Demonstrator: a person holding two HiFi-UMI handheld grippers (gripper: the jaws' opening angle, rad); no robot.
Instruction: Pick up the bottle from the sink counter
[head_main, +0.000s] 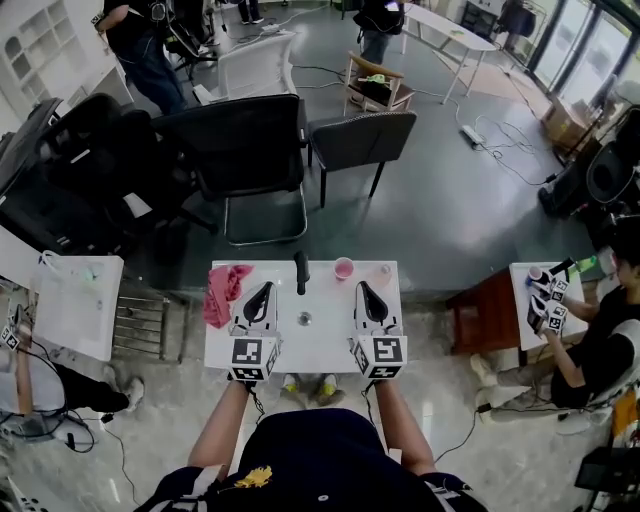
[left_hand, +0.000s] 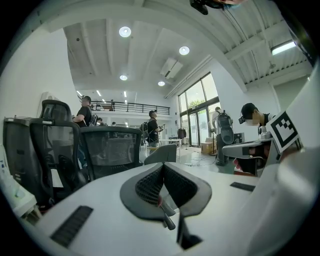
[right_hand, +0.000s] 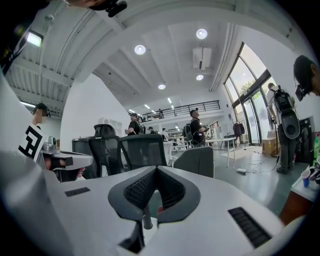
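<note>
While L-tongs (head_main: 265, 288), R-tongs (head_main: 362, 287) closed, prob. empty.

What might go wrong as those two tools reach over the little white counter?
The left gripper and right gripper both have jaws shut and empty; pushed ahead like that, they would shove rather than grasp. The pink cup stands just ahead of the right gripper and might tip. The pink cloth drapes over the edge of the counter beside the left gripper and might snag.
</note>
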